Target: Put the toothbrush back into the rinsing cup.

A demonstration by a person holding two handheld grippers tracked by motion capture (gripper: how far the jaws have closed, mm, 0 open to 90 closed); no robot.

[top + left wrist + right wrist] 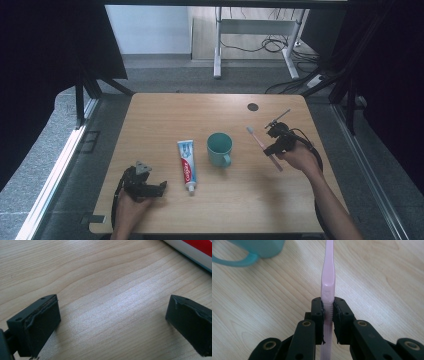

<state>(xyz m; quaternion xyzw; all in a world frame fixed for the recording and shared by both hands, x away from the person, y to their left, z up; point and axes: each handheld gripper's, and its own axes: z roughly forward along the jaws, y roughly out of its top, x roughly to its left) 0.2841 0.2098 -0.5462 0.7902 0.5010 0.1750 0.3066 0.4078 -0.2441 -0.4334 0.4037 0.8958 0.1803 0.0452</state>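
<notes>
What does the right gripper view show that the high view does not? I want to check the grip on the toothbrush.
The right gripper view alone shows the jaws pressed on the ribbed handle of the pink toothbrush. The high view alone shows the toothpaste tube, the left gripper and the whole wooden table. Both show the right gripper holding the toothbrush beside the teal cup.

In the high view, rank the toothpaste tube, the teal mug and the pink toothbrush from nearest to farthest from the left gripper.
1. Toothpaste tube: just right of the left gripper, lying flat, cap toward the person.
2. Teal mug: farther right, at the table's middle, upright.
3. Pink toothbrush: farthest, on the right side, clamped in the right gripper.
</notes>
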